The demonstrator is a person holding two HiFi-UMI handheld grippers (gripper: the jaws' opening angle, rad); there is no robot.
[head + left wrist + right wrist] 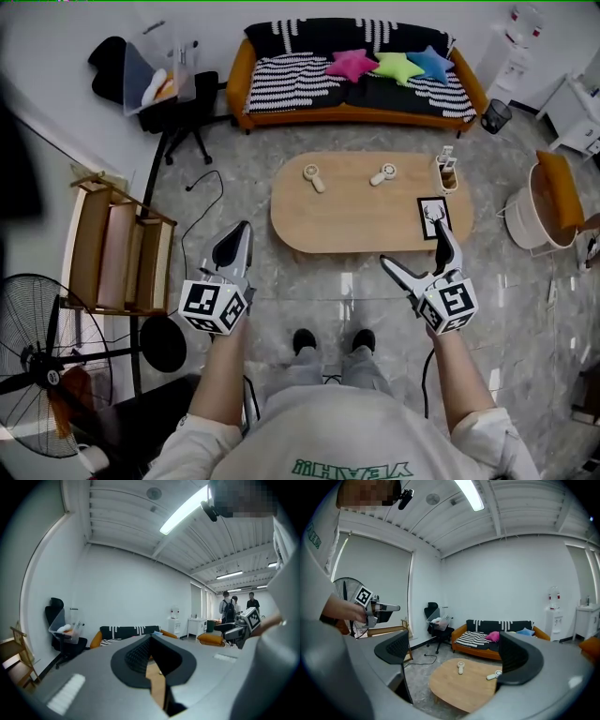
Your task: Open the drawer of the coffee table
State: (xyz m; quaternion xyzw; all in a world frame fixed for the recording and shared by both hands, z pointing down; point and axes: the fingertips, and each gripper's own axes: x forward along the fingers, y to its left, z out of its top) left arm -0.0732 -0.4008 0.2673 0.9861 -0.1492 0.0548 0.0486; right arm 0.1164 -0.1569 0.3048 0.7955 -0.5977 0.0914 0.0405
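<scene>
A person stands a step back from the oval wooden coffee table (356, 216), a gripper raised in each hand, with the work of opening its drawer not yet begun. The left gripper (242, 232) is pressed together at the tips with nothing between them and points toward the table's near left end. The right gripper (413, 245) is spread wide and empty; its own view frames the tabletop between the two pads. Neither tool touches the table, and both hang in the air above the floor on the person's side of it.

The table sits in the middle of the room, between the person and the striped sofa (356, 84). Two small hand fans (312, 177), a cup (447, 174) and a black-and-white card (433, 217) lie on its top. No drawer front or handle can be made out in any view, so which side it opens from cannot be told.

By the look of it, everything is left to do: close in, find the drawer, take hold of it and pull it out.
</scene>
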